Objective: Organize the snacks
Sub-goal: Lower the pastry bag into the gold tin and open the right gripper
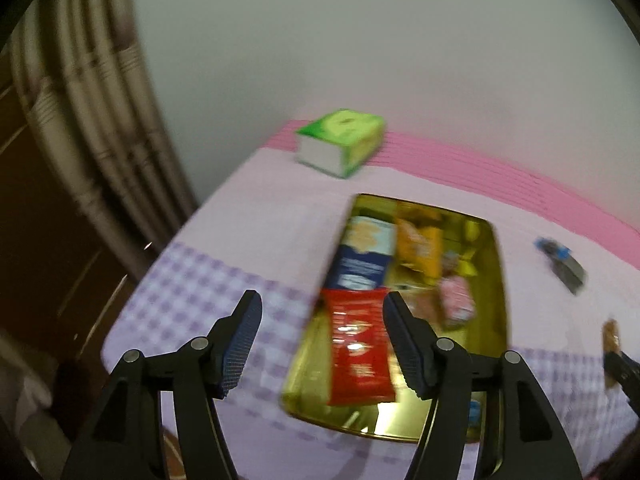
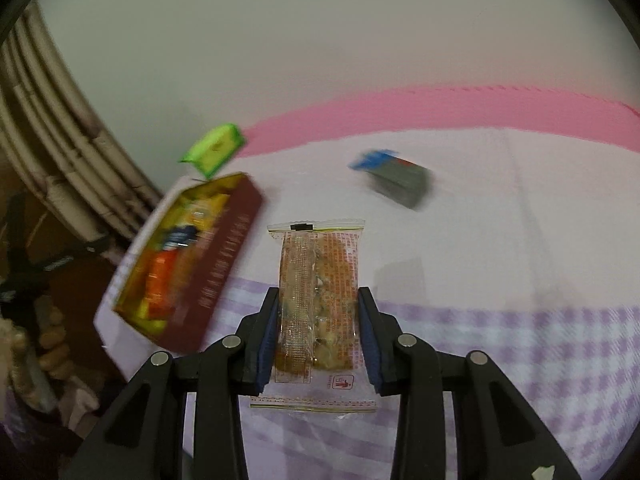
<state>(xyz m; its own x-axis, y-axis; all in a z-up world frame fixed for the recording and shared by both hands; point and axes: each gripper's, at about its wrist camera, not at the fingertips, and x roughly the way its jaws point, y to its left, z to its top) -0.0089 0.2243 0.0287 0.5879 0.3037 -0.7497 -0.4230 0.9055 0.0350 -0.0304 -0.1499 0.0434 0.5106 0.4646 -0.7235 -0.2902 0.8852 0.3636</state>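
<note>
A clear-wrapped snack bar, with brown filling and red print visible through the wrapper, is clamped between the pads of the right gripper at lower centre of the right wrist view; the wrapper's sealed ends project above and below the pads. The same bar is glimpsed at the right edge of the left wrist view.

A gold-lined tin, dark red on its outer wall, is seen at centre of the left wrist view. Inside are recorded a red packet, a blue-and-white packet, an orange packet and a small pink packet; detail is blurred.

The tin rests on a bench covered by a cloth, purple-checked near the camera, pale further back, pink-banded at the far edge. A green tissue pack lies at upper centre, a blue-and-grey object at right. A pale wall and a striped curtain are noted behind.

The left gripper is held with jaws standing wide, nothing between the pads, above the near end of the tin.
</note>
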